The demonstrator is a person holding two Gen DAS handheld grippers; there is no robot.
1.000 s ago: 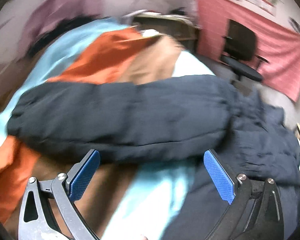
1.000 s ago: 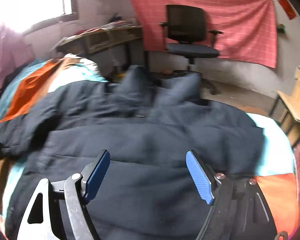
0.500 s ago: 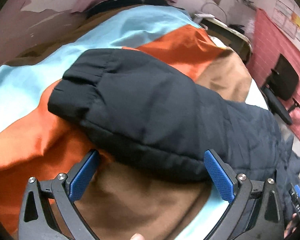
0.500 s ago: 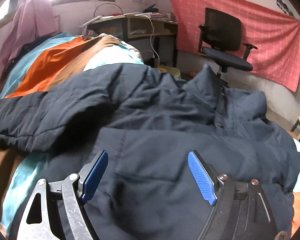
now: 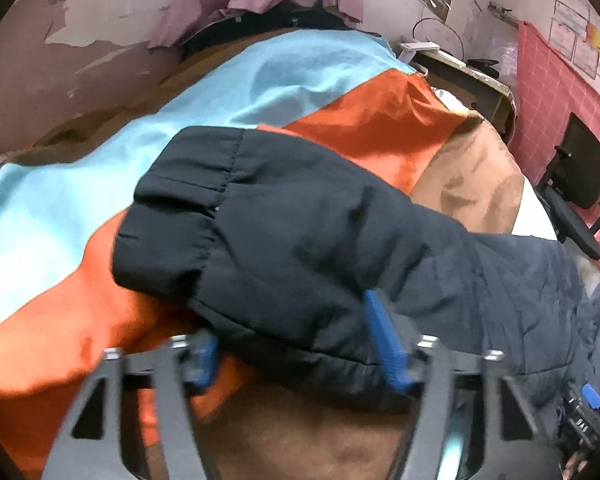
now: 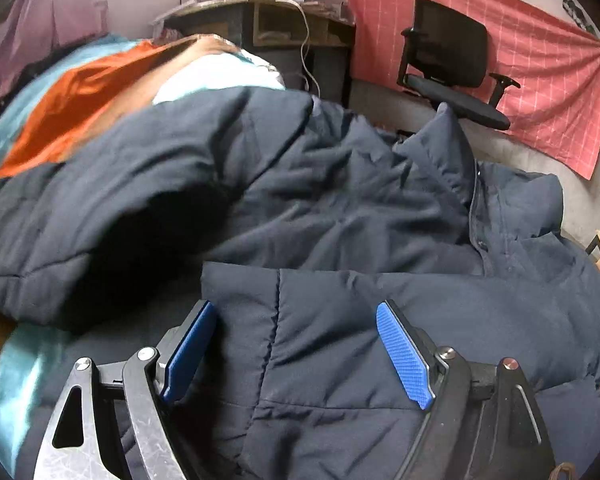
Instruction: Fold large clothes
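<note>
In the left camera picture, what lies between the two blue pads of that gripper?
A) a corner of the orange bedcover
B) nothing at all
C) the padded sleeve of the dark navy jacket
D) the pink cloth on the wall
C: the left gripper has just been closing, and the lower edge of the dark navy jacket's sleeve, near its gathered cuff, bulges between its blue pads, while the orange bedcover lies underneath.
</note>
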